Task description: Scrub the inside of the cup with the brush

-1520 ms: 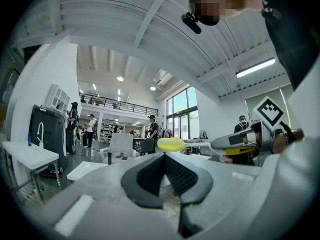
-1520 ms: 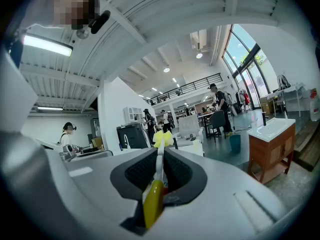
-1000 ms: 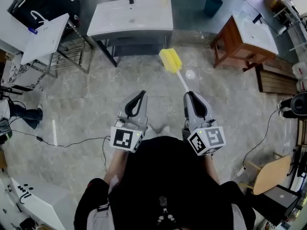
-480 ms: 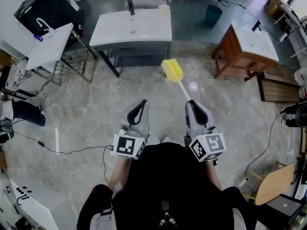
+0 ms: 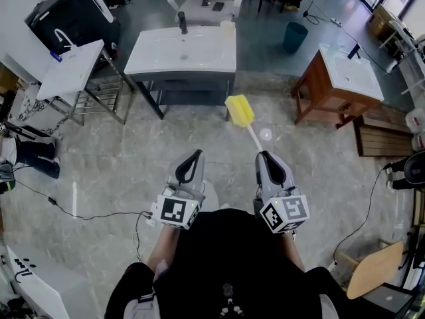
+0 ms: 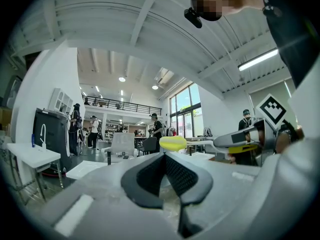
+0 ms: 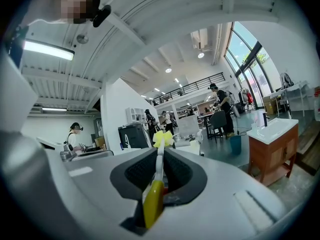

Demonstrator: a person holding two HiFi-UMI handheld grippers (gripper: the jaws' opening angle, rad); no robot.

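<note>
My right gripper (image 5: pixel 263 157) is shut on the white handle of a brush. Its yellow sponge head (image 5: pixel 239 110) points forward and up over the floor. In the right gripper view the handle (image 7: pixel 159 171) runs between the jaws, the yellow grip end nearest me and the sponge head (image 7: pixel 162 138) beyond the tips. My left gripper (image 5: pixel 192 158) is level with it on the left, shut and empty, its tips meeting (image 6: pixel 164 154). A small pale cup (image 5: pixel 228 26) stands at the back right corner of the white sink top (image 5: pixel 179 52), well ahead of both grippers.
A wooden vanity (image 5: pixel 312 65) with a white basin stands at the right, with a teal bin (image 5: pixel 294 37) behind it. At the left are a white table (image 5: pixel 70 72) and a metal rack (image 5: pixel 99 98). A cable (image 5: pixel 86 198) lies on the marble floor. Several people stand farther back.
The sink unit and cup have slid down the frame, closer to me. Both grippers sit lower in the head view, the brush still held in the right one.
</note>
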